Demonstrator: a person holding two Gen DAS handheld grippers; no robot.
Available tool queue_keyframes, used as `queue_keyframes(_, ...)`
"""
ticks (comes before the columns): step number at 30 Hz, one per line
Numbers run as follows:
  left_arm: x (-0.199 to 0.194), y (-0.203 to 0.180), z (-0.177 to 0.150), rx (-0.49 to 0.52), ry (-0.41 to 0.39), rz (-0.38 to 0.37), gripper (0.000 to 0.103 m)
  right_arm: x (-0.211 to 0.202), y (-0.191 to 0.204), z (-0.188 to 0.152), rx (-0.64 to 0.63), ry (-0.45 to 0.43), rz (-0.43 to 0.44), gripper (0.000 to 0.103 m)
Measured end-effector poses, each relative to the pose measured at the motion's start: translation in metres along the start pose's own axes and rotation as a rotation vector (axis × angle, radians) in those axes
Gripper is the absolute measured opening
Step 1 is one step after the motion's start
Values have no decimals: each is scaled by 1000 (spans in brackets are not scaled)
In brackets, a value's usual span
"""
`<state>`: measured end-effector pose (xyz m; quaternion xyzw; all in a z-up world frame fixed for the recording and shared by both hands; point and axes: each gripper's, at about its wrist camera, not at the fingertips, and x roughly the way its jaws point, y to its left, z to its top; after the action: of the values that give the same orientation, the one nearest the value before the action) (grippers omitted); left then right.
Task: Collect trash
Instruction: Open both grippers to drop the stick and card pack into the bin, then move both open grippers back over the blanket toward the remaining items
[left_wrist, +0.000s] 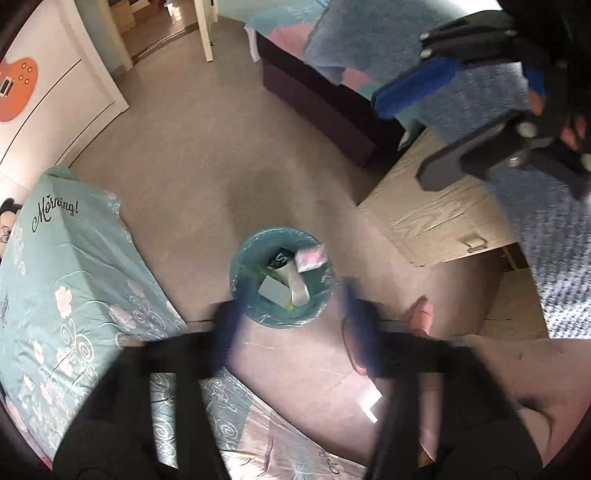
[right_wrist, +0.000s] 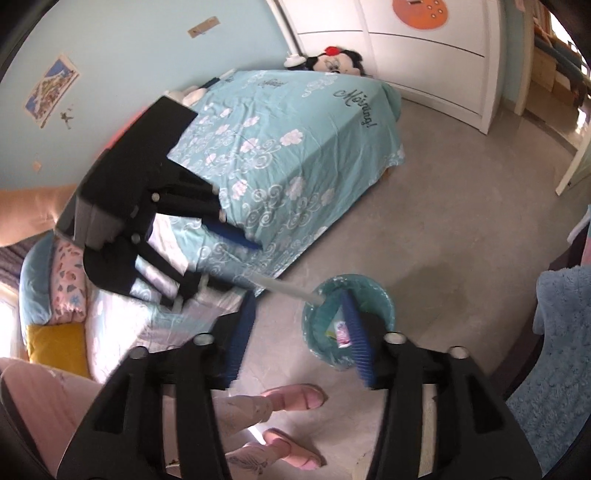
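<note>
A round teal trash bin (left_wrist: 282, 277) lined with a plastic bag stands on the floor; inside lie a pink wrapper (left_wrist: 312, 257), a white packet (left_wrist: 277, 290) and other scraps. My left gripper (left_wrist: 291, 310) is open and empty, hovering above the bin's near rim. My right gripper (right_wrist: 299, 332) is open and empty; its right finger overlaps the bin (right_wrist: 369, 295). The right gripper also shows in the left wrist view (left_wrist: 402, 136), open, high at the right. The left gripper shows in the right wrist view (right_wrist: 229, 258) over the bed's edge.
A bed with a teal flowered cover (left_wrist: 66, 280) lies left of the bin. A wooden cabinet (left_wrist: 439, 218) and a second, dark bed (left_wrist: 332, 99) stand to the right. The person's pink slippers (right_wrist: 295, 397) are near the bin. A white wardrobe (right_wrist: 424, 55) stands behind.
</note>
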<state>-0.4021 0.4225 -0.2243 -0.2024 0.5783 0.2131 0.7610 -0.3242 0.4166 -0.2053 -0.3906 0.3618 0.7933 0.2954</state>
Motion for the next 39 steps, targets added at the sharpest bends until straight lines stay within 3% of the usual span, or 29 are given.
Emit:
queue_keyframes(2,4,2,0,-1,-5,44,74,-2,-2,-1,18,-8,-1,59)
queue_keyframes(9,2,6,-1,-8,12,25,74,-17,-9,-12,52,-13,-24,61)
queue_keyframes(22,-23,-7,18,47,-39,34,80,-59,-16,-28,101,-73,-91,82)
queue_keyframes(25,-29,-15,23,67,-50,41,85,-70,-17,-33,104,-89,-105,83)
queue_keyframes(33,-50,-49,44,174,-84,32,86,-120,-16,-56,140,-167,-164,83)
queue_keyframes(39,-67,-90,70,276,-124,13,86,-179,-16,-101,187,-248,-252,83)
